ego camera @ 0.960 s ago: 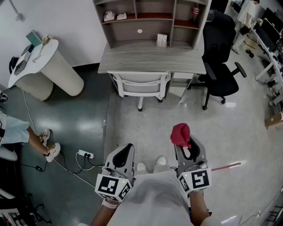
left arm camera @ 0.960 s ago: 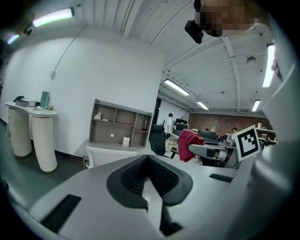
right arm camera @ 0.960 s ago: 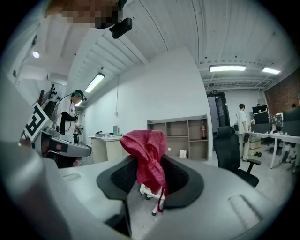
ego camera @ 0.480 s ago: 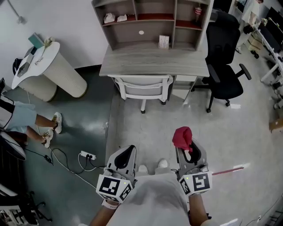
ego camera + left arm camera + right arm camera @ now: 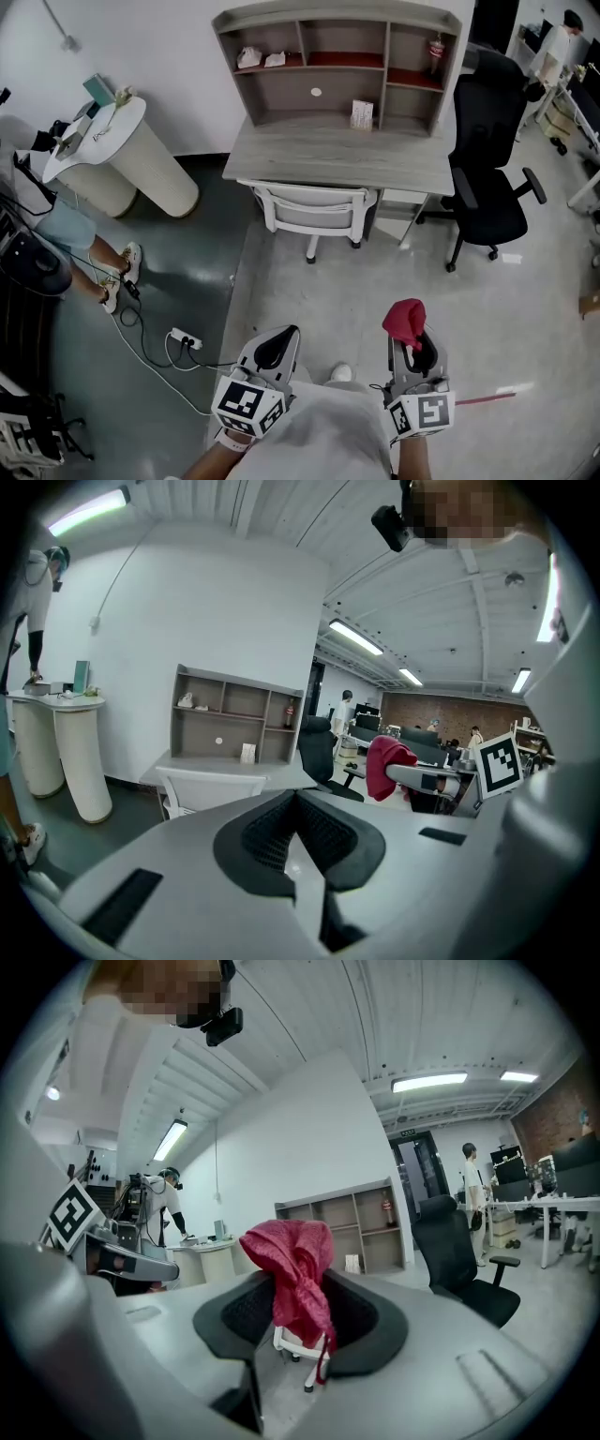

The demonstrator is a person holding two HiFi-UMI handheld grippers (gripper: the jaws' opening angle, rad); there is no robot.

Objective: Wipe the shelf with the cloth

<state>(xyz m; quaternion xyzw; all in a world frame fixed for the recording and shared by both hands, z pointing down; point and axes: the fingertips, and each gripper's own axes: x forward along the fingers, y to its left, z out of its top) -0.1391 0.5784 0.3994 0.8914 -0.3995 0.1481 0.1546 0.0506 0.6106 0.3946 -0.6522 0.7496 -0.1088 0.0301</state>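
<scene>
**Cloth in right gripper, shelf well ahead**

The right gripper [image 5: 411,341] is clamped on the red cloth [image 5: 404,319]. The cloth is bunched, its long axis upright, with the bulk rising above the jaw tips and a thin tail hanging between the pads. The left gripper [image 5: 276,346] has its jaw tips together with nothing between them. Both grippers point toward the shelf [image 5: 319,89], which sits on the desk [image 5: 337,155], well apart from them. A white chair [image 5: 314,202] is tucked at the desk's front edge and a black office chair [image 5: 492,187] stands at its right. Bare floor [image 5: 309,291] lies between. A power strip [image 5: 185,338] lies on the floor at left.
</scene>
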